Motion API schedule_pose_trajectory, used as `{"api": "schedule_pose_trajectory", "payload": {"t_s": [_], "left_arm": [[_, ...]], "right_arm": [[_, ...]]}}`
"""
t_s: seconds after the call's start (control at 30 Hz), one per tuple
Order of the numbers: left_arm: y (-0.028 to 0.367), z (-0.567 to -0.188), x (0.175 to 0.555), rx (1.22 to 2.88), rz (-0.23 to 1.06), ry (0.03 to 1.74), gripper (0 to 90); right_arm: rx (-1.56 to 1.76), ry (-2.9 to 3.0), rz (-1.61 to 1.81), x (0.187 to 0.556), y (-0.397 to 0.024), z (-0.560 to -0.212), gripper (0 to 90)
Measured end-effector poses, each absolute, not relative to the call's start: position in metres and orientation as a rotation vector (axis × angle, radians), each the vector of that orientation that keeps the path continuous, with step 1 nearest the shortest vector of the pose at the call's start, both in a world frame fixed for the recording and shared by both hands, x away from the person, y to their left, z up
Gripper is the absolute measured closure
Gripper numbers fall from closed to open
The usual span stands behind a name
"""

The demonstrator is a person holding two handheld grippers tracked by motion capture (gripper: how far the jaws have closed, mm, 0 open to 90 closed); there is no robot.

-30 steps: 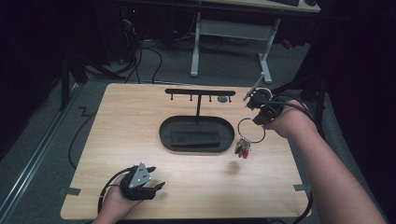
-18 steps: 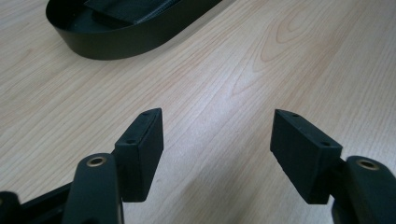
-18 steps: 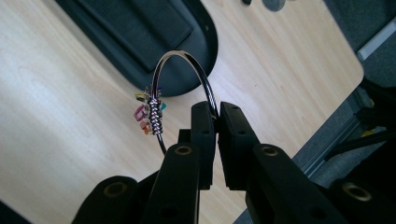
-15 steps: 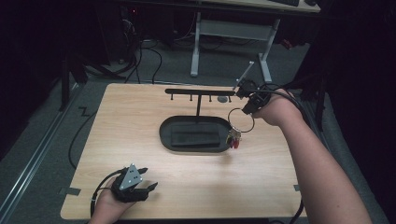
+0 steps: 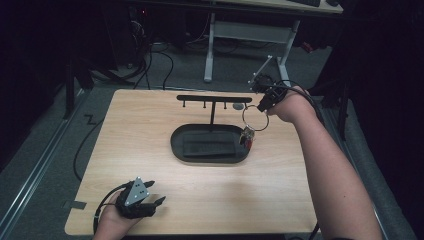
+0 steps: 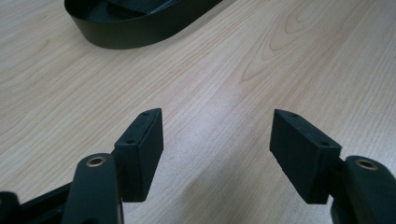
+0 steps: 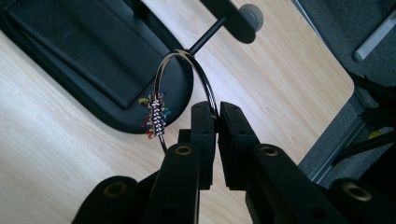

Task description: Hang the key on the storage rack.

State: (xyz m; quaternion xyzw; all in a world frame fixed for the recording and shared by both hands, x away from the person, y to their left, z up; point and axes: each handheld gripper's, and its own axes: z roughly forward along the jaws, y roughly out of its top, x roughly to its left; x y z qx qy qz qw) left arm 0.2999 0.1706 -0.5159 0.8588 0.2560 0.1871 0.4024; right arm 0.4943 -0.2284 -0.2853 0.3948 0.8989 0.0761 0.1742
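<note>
Key ring shifted left, wooden table, dark room

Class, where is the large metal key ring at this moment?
The large metal key ring hangs from the shut right tool, above the right end of the black oval tray, beside the black hook stand.

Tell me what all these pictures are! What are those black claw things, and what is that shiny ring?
A person sits at a wooden table and holds a pinching tool in each hand. One camera looks down from above; a small camera rides on each tool. The right gripper is pinched shut on a metal ring with small colourful keys hanging from it, above the edge of a black oval tray. A black hook rack stands in that tray. The left gripper rests open near the table's front, holding nothing.
</note>
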Motion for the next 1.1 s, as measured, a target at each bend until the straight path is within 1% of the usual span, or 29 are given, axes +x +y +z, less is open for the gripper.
{"api": "schedule_pose_trajectory", "payload": {"t_s": [0.3,0.7,1.1], "left_arm": [[0.168,-0.517,0.297,2.189,0.474,0.636,35.7],[0.166,-0.518,0.298,2.206,0.461,0.622,35.7],[0.162,-0.52,0.299,2.22,0.46,0.601,35.7]], "right_arm": [[1.141,2.547,0.208,0.512,-0.227,-0.292,85.2],[1.151,2.52,0.207,0.52,-0.22,-0.311,85.1],[1.164,2.491,0.219,0.523,-0.215,-0.319,84.3]]}}
